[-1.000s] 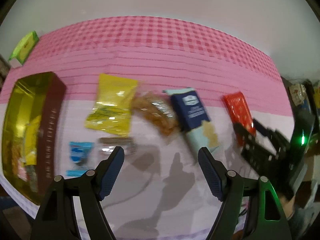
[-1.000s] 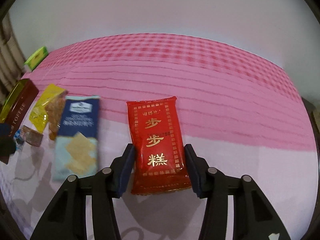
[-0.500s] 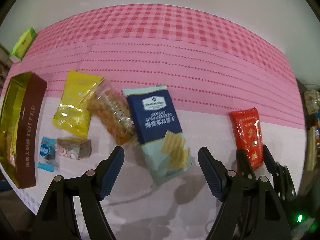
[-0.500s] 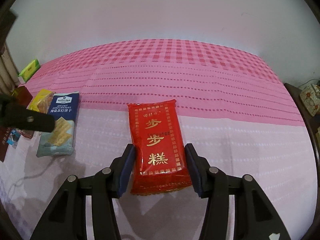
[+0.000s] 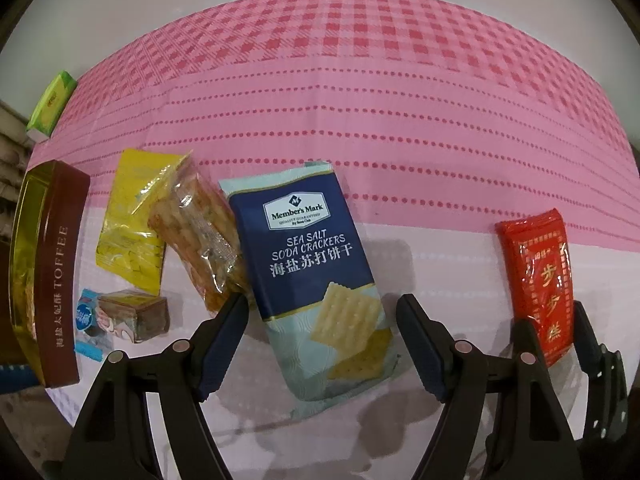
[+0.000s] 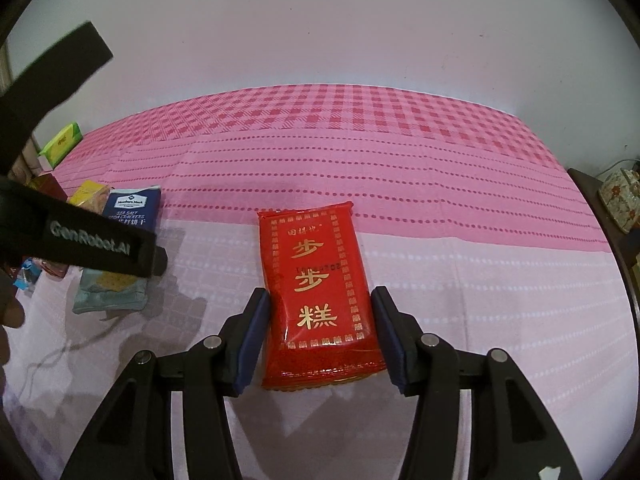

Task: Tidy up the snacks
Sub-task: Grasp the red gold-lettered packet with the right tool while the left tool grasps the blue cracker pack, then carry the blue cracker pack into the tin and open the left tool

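left gripper [image 5: 322,316] now straddling cracker pack [image 5: 316,276], jaws spread, right gripper [image 6: 320,332] spread around red pack [image 6: 318,300], toffee tin [image 5: 44,272] open

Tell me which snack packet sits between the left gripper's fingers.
The blue soda cracker packet, lying between the open left gripper; the others lie off to either side.

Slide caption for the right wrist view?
Open right gripper straddles a red foil snack packet lying on the pink checked tablecloth.
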The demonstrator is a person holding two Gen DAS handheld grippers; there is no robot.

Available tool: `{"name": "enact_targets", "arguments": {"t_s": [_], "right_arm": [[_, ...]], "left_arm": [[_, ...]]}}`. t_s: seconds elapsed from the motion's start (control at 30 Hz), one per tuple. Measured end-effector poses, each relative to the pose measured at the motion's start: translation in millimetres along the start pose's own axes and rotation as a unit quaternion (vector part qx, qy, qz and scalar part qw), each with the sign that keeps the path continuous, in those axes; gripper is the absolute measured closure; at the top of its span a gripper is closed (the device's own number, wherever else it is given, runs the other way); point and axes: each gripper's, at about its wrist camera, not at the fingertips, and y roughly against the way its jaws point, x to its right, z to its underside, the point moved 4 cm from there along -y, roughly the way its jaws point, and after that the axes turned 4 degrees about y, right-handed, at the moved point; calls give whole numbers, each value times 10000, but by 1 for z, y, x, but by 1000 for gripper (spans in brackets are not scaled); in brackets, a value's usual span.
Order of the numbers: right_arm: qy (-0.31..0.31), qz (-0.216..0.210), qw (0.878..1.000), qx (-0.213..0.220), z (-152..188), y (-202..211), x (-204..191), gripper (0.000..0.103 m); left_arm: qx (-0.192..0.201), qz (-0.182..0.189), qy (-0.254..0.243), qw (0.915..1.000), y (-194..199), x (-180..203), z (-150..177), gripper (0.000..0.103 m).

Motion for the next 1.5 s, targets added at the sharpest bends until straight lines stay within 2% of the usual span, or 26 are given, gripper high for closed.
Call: {"name": "enact_targets", "arguments": {"t_s": [0.1,0.27,0.5,0.77,0.97,1.17,1.43,1.5], "right_arm": [[0,9,10000,-1,0,0,0,52],[3,16,10000,-2,0,0,0,52],[15,62,10000,-16,0,-1,-3,52],[-7,216,9998,-48,1,-1,-6,51],[-110,360,9992,-156,1,-1,-9,53],[-216,479,9983,-247,5,4,-13,55],[-294,534,9976,-337,11,10,-26,56],[-320,554,9973,-364,11,11,-28,56]], "left_arm": [[-54,70,154,9998,-5,-1,3,28],[-28,165,202,9997,-10,-9,11,50],[-54,233,178,9996,-20,-22,12,52],[-133,541,-191,9983,-22,-49,27,52],[-123,884,-571,9944,-25,-74,43,52],[-125,1048,-896,9904,-28,-95,60,52],[-88,1293,-1134,9851,-20,-124,69,52],[-104,1396,-1133,9837,-18,-129,62,52]]}}
